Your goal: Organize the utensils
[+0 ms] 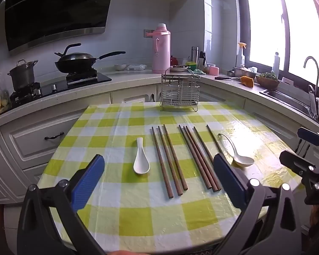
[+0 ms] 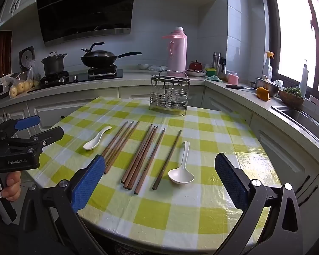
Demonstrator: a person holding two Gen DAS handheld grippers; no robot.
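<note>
Several brown wooden chopsticks [image 1: 170, 159] [image 2: 142, 155] lie side by side on the green-and-white checked table [image 1: 151, 216] [image 2: 180, 212]. A small white spoon [image 1: 140, 161] [image 2: 95, 141] lies left of them. A larger white spoon [image 1: 240, 158] [image 2: 181, 172] lies right of them. A wire utensil rack [image 1: 180, 91] [image 2: 169, 94] stands at the table's far edge. My left gripper [image 1: 159, 178] is open and empty above the near table. My right gripper [image 2: 159, 180] is open and empty, also back from the utensils. Each gripper shows at the edge of the other's view.
A kitchen counter wraps behind the table, with a pink thermos [image 1: 160, 50] [image 2: 176, 52], a wok [image 1: 76, 60] and a pot [image 1: 23, 75] on the stove. A sink [image 1: 287, 97] and tap are at the right under the window.
</note>
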